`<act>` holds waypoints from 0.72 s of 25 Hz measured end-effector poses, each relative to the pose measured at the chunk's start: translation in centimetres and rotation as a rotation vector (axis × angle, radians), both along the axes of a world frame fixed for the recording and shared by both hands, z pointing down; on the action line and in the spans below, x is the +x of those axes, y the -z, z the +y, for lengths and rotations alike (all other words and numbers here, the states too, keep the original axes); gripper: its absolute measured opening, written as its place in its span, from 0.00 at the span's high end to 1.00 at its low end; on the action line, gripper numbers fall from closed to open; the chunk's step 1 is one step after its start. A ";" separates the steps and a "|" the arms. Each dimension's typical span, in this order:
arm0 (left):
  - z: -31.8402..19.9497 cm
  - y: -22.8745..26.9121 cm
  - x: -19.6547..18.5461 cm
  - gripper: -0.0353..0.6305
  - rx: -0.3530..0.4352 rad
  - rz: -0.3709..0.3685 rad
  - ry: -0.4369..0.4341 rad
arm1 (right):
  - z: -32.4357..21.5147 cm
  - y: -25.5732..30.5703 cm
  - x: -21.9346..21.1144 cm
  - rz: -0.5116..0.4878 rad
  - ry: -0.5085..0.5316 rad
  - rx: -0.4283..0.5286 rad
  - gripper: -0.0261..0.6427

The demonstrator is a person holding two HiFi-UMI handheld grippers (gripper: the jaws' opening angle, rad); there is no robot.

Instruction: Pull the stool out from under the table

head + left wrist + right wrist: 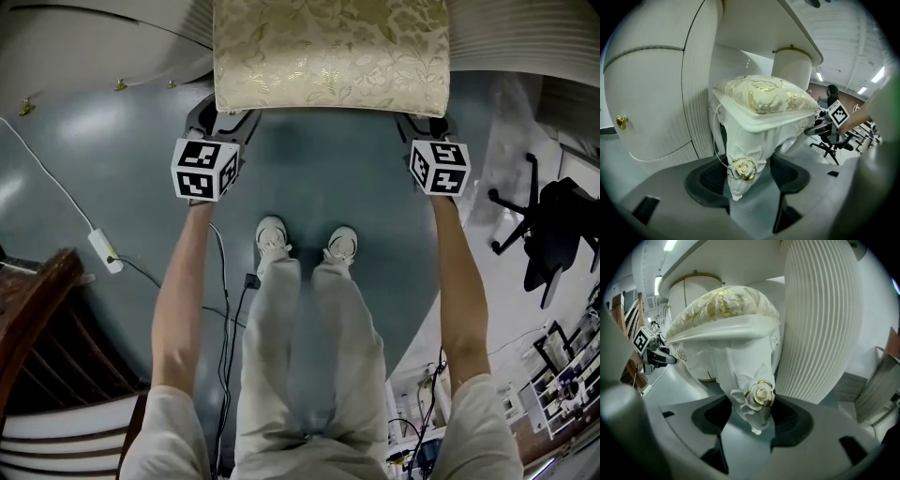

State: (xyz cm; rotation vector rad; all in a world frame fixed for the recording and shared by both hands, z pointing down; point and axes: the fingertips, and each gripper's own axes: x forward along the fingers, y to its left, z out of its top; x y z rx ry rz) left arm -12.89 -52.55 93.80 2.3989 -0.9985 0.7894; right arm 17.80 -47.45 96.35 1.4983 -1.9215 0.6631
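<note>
The stool has a white carved frame and a gold floral cushion (pixel 330 52), and it stands at the top of the head view, partly under the white table. My left gripper (pixel 217 120) is at its front left corner. In the left gripper view the left gripper (pixel 746 176) is shut on the front leg (pixel 740 161), with the gold rose ornament between the pads. My right gripper (pixel 424 122) is at the front right corner. In its own view the right gripper (pixel 750 420) holds the other front leg (pixel 757 397), and both pads touch it.
The white table's ribbed column (pixel 820 319) stands just right of the held leg. A curved cabinet front with a gold knob (pixel 621 122) stands left of the stool. My shoes (pixel 305 244) stand on the grey floor behind the grippers. A cable and power strip (pixel 105 251) lie left, and an office chair (pixel 548 234) stands right.
</note>
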 end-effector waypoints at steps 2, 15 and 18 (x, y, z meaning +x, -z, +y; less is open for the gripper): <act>0.8 -0.1 -0.4 0.53 0.001 0.002 0.002 | 0.8 0.0 -0.4 0.004 0.005 0.005 0.58; 12.5 -0.4 -4.1 0.53 -0.005 -0.012 0.062 | 11.0 -0.1 -3.9 0.014 0.074 0.007 0.58; 15.7 -0.7 -4.8 0.53 0.010 -0.004 0.081 | 14.0 -0.3 -4.6 0.017 0.077 0.023 0.58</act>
